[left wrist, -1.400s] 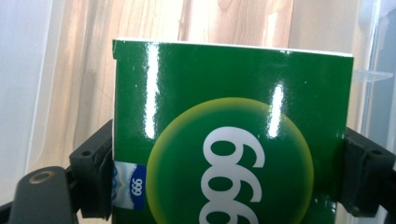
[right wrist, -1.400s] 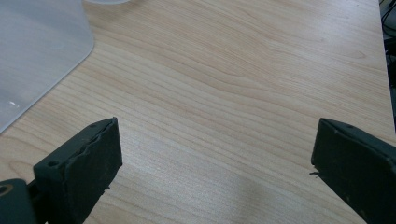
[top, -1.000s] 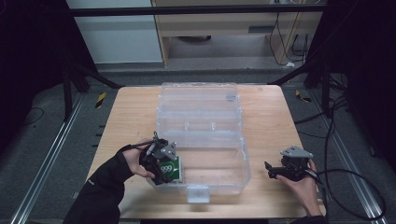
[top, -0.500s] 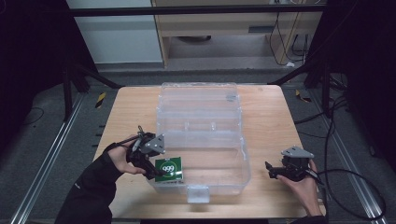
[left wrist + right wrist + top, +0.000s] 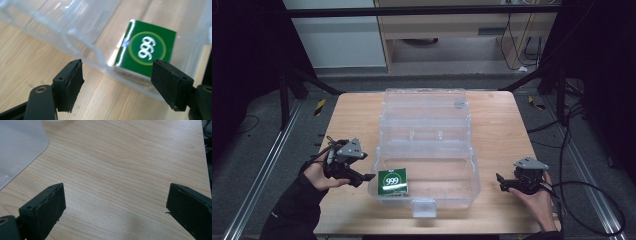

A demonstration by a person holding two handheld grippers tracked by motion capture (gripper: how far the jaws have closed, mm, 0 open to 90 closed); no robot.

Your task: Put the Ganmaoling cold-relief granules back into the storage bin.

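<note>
Lying at 7 o'clock inside the clear box, the green carton is faced by the spread, empty left gripper, while the right gripper is held spread at 4 o'clock, probably waiting.

The high view looks forward and down from the person's side at 6 o'clock, far enough to take in the whole light wooden table. The left gripper view sits close, facing 3 o'clock at the clear plastic organiser box and flat green carton, both shared with the high view. The right gripper view skims the tabletop closely.
</note>
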